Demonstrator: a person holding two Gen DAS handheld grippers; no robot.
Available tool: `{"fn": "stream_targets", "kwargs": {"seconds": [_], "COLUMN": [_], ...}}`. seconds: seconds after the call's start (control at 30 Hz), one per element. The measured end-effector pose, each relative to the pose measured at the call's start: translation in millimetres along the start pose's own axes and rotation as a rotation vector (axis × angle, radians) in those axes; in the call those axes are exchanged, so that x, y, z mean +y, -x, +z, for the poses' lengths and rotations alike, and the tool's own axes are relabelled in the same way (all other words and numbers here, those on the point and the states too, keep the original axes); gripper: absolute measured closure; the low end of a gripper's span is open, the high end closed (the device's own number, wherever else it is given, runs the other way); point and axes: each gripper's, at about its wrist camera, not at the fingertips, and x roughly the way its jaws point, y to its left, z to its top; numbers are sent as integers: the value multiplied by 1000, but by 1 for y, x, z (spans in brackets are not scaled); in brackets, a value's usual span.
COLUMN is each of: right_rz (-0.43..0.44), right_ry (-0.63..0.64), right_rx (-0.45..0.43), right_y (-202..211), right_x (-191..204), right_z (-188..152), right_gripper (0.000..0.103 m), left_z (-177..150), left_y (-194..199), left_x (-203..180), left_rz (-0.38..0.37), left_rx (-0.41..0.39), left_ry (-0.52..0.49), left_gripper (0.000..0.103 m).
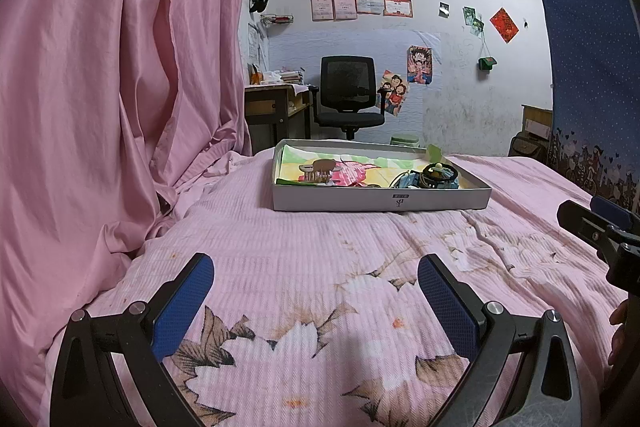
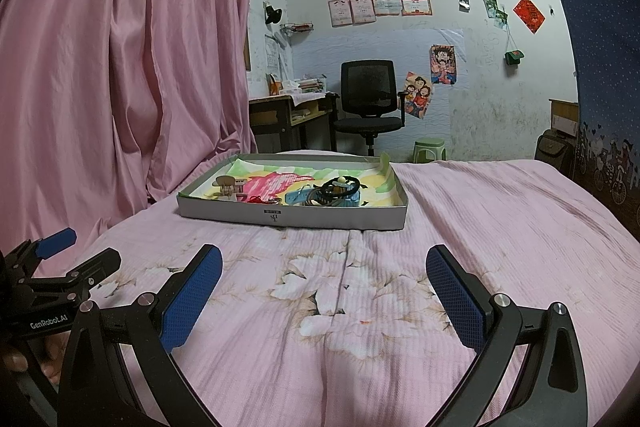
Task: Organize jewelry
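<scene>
A shallow grey box (image 1: 380, 201) (image 2: 292, 218) lined with colourful paper sits on the pink bed ahead of both grippers. Inside lie a brown hair claw (image 1: 318, 171) (image 2: 228, 187) at the left and a tangle of bracelets and hair ties (image 1: 434, 177) (image 2: 332, 193) at the right, with a small red item (image 2: 260, 200) between them. My left gripper (image 1: 316, 291) is open and empty, low over the quilt. My right gripper (image 2: 324, 287) is open and empty too, to the right of the left one. Each shows at the edge of the other's view (image 1: 596, 227) (image 2: 68, 259).
The bed has a pink floral quilt (image 1: 320, 327) (image 2: 480, 227). A pink curtain (image 1: 100, 87) (image 2: 120, 67) hangs along the left. Beyond the bed stand a desk (image 1: 276, 107), a black office chair (image 1: 348, 95) (image 2: 370, 103) and a green stool (image 2: 430, 149). A blue patterned cloth (image 1: 588, 87) hangs at right.
</scene>
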Motion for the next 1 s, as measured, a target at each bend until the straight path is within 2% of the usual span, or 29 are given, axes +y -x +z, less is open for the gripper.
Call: {"fn": "stream_targets", "kwargs": {"seconds": [1.0], "right_rz": [-1], "right_ry": [-2], "right_rx": [-2], "right_y": [0], "right_x": [-1], "right_z": [-2], "right_gripper": [3], "left_z": [0], "left_y": [0], "left_x": [-1], "left_rz": [1], "left_rx": [0], "left_ry": [-1], "left_gripper": [0]}}
